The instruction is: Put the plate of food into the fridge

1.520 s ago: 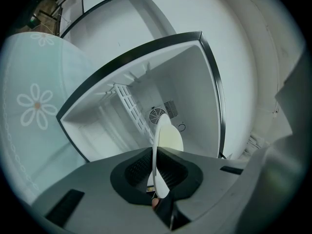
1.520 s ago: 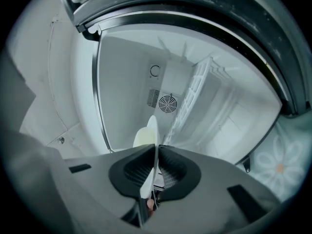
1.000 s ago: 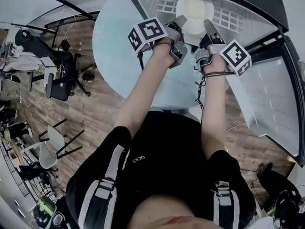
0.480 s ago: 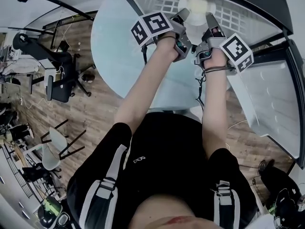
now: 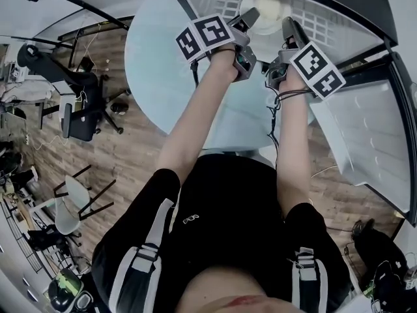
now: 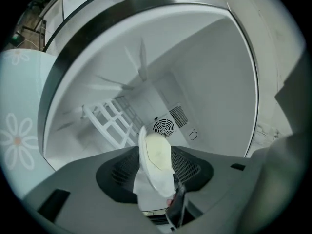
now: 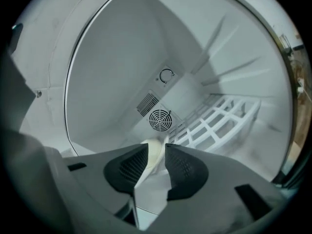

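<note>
A white plate of pale food (image 5: 268, 8) lies inside the open fridge, in front of the white wire rack (image 5: 311, 23). My left gripper (image 5: 248, 17) is at the plate's left rim and my right gripper (image 5: 287, 27) at its right rim. In the left gripper view the plate (image 6: 157, 165) stands edge-on between the dark pads (image 6: 122, 172) of the left gripper (image 6: 154, 151); the jaws are opening, with gaps beside the rim. In the right gripper view the right gripper (image 7: 156, 145) is opening too, with the plate's rim (image 7: 152, 154) showing in the narrow gap.
The fridge's pale blue door (image 5: 163, 64), printed with a flower (image 6: 17, 130), hangs open at my left. A round fan vent (image 6: 162, 127) sits in the fridge's back wall beside the wire rack (image 7: 219, 118). A second glass-fronted door (image 5: 371, 135) stands at the right. Office chairs (image 5: 81, 109) stand on the wooden floor behind me.
Both grippers have pushed a little deeper into the fridge with the plate. Their jaws have spread apart from the plate's rim.
</note>
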`<action>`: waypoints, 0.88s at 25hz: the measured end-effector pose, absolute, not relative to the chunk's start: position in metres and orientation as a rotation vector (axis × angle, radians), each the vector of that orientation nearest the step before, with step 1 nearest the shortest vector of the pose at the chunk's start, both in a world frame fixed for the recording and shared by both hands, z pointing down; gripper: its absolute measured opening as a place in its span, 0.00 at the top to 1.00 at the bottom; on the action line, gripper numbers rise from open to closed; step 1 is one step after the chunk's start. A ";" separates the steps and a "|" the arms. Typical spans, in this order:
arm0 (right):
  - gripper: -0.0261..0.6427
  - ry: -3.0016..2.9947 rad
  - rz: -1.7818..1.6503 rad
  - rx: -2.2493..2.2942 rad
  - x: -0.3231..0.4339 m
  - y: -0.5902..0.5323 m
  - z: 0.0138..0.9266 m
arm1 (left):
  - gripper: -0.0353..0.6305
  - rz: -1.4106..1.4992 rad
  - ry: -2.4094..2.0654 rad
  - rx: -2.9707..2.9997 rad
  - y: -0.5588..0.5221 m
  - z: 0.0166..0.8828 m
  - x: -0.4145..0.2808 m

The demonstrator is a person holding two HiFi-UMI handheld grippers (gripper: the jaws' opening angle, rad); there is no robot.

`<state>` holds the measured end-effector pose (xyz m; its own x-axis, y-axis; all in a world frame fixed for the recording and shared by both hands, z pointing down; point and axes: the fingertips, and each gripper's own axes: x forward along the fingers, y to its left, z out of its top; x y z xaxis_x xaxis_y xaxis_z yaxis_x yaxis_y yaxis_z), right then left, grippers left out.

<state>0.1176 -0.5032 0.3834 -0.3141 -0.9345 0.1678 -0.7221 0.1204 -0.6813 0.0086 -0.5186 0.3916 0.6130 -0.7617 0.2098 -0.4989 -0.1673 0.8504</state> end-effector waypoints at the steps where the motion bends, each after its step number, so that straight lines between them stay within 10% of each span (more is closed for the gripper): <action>1: 0.79 2.118 -0.966 -1.641 0.118 -0.503 0.381 | 0.62 -0.319 -1.032 1.831 -0.518 0.392 0.005; 11: 0.95 2.319 -0.615 -1.748 0.107 -0.466 0.352 | 0.63 -0.282 -1.209 2.036 -0.484 0.370 -0.016; 18: 0.95 2.502 -0.306 -1.590 0.075 -0.430 0.318 | 0.96 -0.367 -1.376 2.350 -0.439 0.317 -0.022; 22: 0.95 2.547 -0.179 -1.590 0.081 -0.398 0.308 | 0.96 -0.329 -1.450 2.544 -0.398 0.297 -0.003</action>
<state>0.0811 -0.3981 0.3075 -0.4348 -0.8991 -0.0499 -0.8833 0.4366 -0.1709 -0.0027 -0.3978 0.2972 0.4959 -0.8631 -0.0958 -0.8198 -0.5017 0.2761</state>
